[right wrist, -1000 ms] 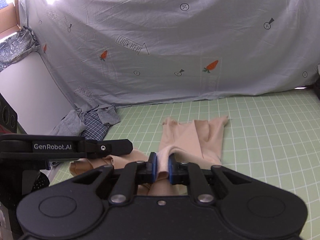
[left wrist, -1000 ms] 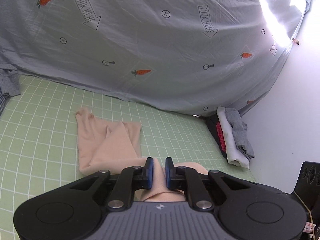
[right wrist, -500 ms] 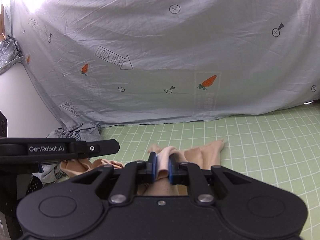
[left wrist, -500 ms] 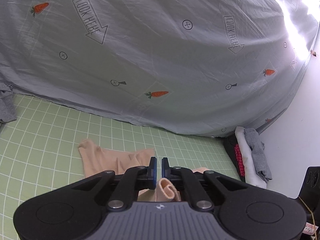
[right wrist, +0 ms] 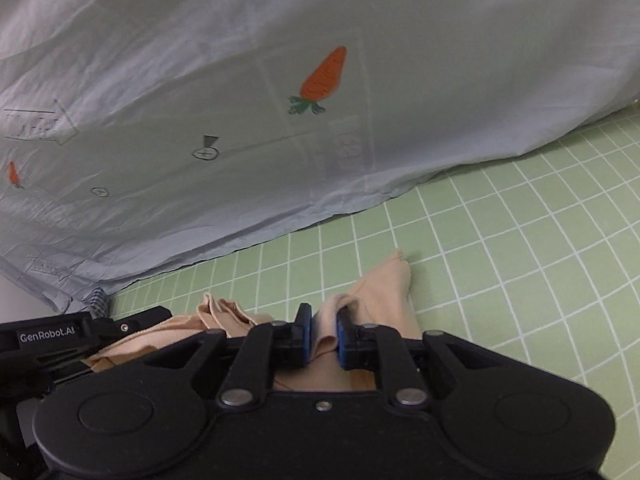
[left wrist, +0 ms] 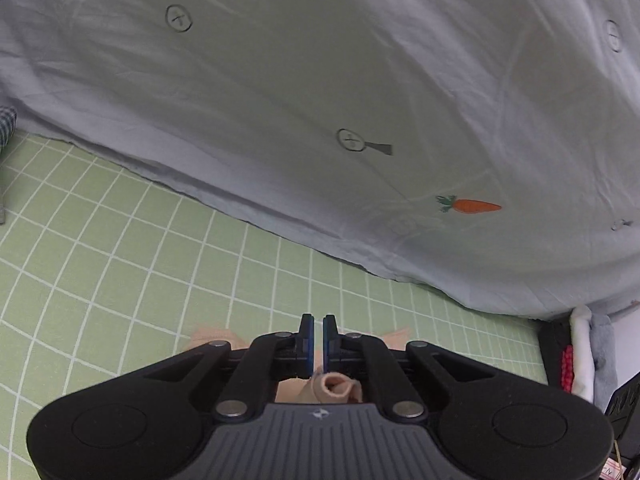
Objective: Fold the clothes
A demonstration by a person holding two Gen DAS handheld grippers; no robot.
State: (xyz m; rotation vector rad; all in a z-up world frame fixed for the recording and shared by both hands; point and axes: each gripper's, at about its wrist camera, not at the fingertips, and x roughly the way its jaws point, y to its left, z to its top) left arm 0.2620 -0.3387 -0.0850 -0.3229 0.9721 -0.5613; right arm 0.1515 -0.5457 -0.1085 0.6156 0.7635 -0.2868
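Peach-colored garment [right wrist: 384, 292] lies bunched on the green gridded mat [right wrist: 520, 248] that covers the tabletop, close under both tools. In the right wrist view, the right gripper [right wrist: 323, 334] has its blue-padded fingers [right wrist: 304, 334] clamped on a raised fold of the fabric, which fills the narrow gap between them; the cloth runs on past the fingertips to a pointed corner on the mat, and more of it is heaped to the left, beside the black body of the left gripper [right wrist: 80, 340]. In the left wrist view, the left gripper [left wrist: 316, 338] has its fingers [left wrist: 306, 340] drawn nearly together with only a thin slit between the pads; a rolled bit of the garment [left wrist: 336, 386] sits behind the pads near the tool body, and small patches of it show on the mat at either side of the fingers, but whether the pads themselves pinch cloth cannot be told. A pale grey sheet [left wrist: 320, 100] printed with carrots hangs behind the mat, and folded clothes [left wrist: 584, 352] are stacked at its right edge.
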